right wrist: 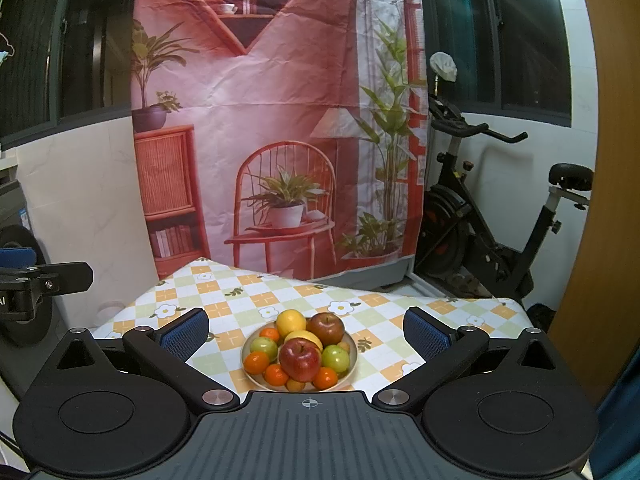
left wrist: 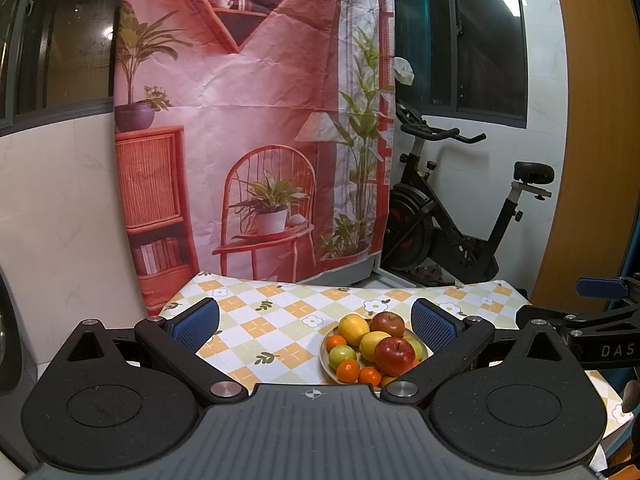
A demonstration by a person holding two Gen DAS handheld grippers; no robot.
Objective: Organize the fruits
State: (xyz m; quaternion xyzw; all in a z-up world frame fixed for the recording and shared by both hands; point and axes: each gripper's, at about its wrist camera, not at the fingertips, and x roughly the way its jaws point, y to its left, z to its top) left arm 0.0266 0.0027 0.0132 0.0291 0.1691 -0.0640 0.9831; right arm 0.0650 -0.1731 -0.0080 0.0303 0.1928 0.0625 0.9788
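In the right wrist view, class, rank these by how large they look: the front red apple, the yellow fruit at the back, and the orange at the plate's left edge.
1. Front red apple, largest, though it is also nearest the camera.
2. Yellow fruit at the back.
3. Orange at the left edge, clearly smallest.

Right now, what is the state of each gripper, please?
Left gripper: open, holding nothing.
Right gripper: open, holding nothing, above the plate of fruit.
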